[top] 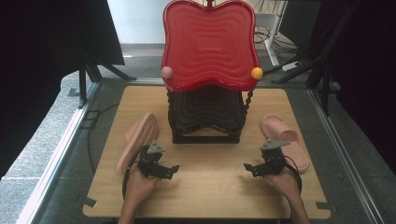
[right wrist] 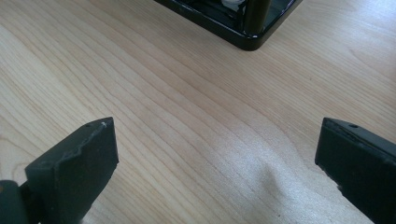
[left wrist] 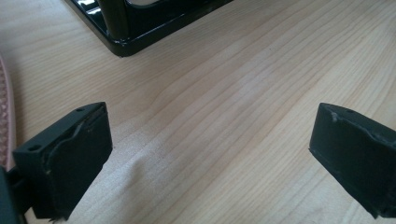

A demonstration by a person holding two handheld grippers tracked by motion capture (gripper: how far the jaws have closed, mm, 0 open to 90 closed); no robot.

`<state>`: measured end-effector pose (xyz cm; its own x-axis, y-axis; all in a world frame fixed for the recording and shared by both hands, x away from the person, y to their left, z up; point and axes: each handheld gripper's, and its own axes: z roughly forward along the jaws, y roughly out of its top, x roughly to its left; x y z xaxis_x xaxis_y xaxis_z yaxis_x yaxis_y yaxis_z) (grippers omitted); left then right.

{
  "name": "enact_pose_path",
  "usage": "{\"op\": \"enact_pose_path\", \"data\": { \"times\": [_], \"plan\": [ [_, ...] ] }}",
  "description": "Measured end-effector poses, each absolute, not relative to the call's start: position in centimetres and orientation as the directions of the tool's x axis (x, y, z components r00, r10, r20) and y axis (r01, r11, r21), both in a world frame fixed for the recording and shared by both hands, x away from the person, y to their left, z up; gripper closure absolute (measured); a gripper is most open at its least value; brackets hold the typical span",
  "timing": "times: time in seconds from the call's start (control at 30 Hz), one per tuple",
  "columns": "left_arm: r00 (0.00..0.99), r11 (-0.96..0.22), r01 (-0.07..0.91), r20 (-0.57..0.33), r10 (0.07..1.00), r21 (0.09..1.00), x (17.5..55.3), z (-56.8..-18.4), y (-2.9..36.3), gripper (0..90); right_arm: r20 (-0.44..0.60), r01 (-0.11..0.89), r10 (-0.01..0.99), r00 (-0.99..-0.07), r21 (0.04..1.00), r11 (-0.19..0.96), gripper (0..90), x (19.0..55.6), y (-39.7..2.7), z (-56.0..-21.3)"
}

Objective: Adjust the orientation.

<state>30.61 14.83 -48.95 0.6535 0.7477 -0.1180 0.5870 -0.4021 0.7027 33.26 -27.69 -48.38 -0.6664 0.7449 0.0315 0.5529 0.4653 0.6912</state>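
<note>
High view: wooden table (top: 205, 186) on grey floor (top: 46, 140), dark curtains (top: 28, 56) around.

Lower left of the high view: the left gripper (top: 173, 168) is a black, angular frame topped by a grey three-cornered plate, with a black cable looping beside the bare forearm. Lower right: the right gripper (top: 247, 167) is built alike, with the same grey plate and black cable. In the gripper views the fingers (left wrist: 70, 158) are blocky matt black with small screw holes and rough-edged pads.
</note>
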Motion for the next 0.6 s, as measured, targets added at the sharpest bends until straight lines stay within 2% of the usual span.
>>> {"op": "enact_pose_path", "data": {
  "times": [0.6],
  "plan": [
    [0.634,-0.394,0.622,-0.140,0.761,0.677,30.86,-49.04,14.97,0.0,0.067,0.563,0.731,-0.679,0.686,0.461,1.4,33.12,-27.51,-48.32]
  ]
}}
